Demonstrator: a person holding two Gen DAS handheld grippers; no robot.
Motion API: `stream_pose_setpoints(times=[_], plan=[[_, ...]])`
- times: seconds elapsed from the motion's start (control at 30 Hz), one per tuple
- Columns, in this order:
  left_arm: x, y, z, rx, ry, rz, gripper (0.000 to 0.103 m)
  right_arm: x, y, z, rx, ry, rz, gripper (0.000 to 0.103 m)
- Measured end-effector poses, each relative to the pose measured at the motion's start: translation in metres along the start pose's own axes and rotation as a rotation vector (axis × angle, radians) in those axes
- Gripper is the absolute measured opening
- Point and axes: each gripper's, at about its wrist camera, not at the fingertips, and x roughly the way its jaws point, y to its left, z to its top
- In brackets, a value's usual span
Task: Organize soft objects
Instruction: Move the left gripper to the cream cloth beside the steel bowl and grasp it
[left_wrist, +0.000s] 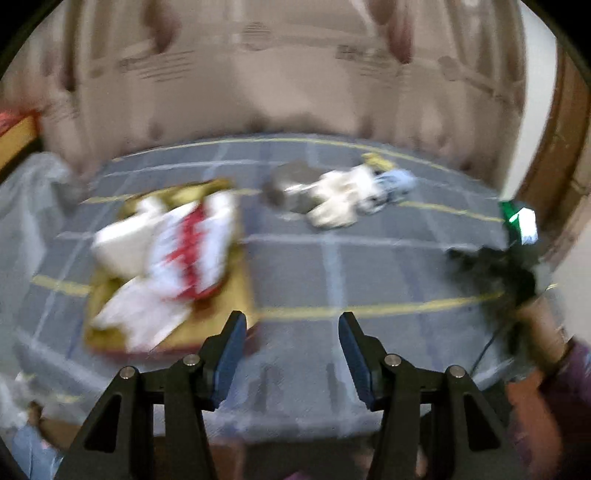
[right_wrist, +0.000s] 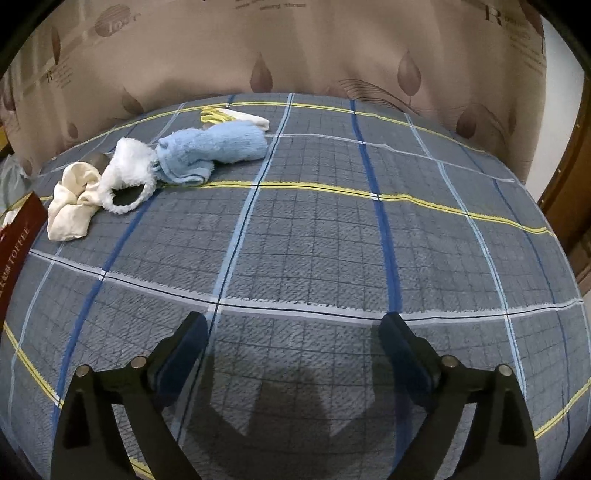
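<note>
A heap of soft pieces lies on the checked bedspread (right_wrist: 332, 240): a blue fluffy cloth (right_wrist: 218, 147), a white fluffy piece (right_wrist: 129, 166), a cream sock (right_wrist: 72, 206), a yellow-and-white item (right_wrist: 229, 116) and a grey piece (right_wrist: 98, 159). The left wrist view is blurred and shows the same heap (left_wrist: 340, 195) far ahead. It also shows a gold-lined box (left_wrist: 236, 291) with white and red cloths (left_wrist: 170, 258) in it, just left of my left gripper (left_wrist: 291, 321). That gripper is open and holds nothing. My right gripper (right_wrist: 293, 321) stands wide open over bare bedspread, well short of the heap.
A red box wall (right_wrist: 18, 236) shows at the left edge. A beige patterned curtain (right_wrist: 295, 48) hangs behind the bed. A hand in a purple sleeve (left_wrist: 561, 373) and a dark blurred shape (left_wrist: 495, 273) are at the right. A wooden door frame (right_wrist: 576, 206) stands far right.
</note>
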Motion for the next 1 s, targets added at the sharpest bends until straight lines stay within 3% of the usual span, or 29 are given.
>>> stream_pose_setpoints(times=[0.17, 0.37, 0.47, 0.53, 0.63, 0.9, 0.93, 0.97, 1.0], plan=[[0.058, -0.03, 0.054, -0.001, 0.027, -0.083, 0.053, -0.003, -0.009, -0.001, 0.051, -0.022, 0.063, 0.094], [0.142, -0.019, 0.095, -0.189, 0.135, -0.206, 0.053, -0.006, -0.012, -0.001, 0.061, -0.034, 0.124, 0.094], [0.164, -0.021, 0.103, -0.183, 0.146, -0.208, 0.053, -0.005, -0.011, -0.001, 0.061, -0.033, 0.145, 0.094], [0.177, -0.021, 0.108, -0.173, 0.163, -0.154, 0.053, -0.006, -0.011, -0.002, 0.057, -0.036, 0.16, 0.094], [0.189, -0.012, 0.11, -0.218, 0.174, -0.197, 0.053, -0.006, -0.01, -0.001, 0.054, -0.037, 0.176, 0.094], [0.206, -0.021, 0.118, -0.227, 0.158, -0.187, 0.052, -0.006, -0.01, -0.001, 0.051, -0.035, 0.188, 0.094], [0.207, -0.022, 0.118, -0.22, 0.152, -0.176, 0.046, -0.006, -0.01, -0.001, 0.051, -0.034, 0.188, 0.094], [0.208, -0.024, 0.118, -0.213, 0.147, -0.173, 0.017, -0.006, -0.009, -0.001, 0.051, -0.033, 0.188, 0.094], [0.209, -0.026, 0.117, -0.205, 0.14, -0.17, 0.01, -0.006, -0.009, -0.001, 0.051, -0.033, 0.187, 0.094]])
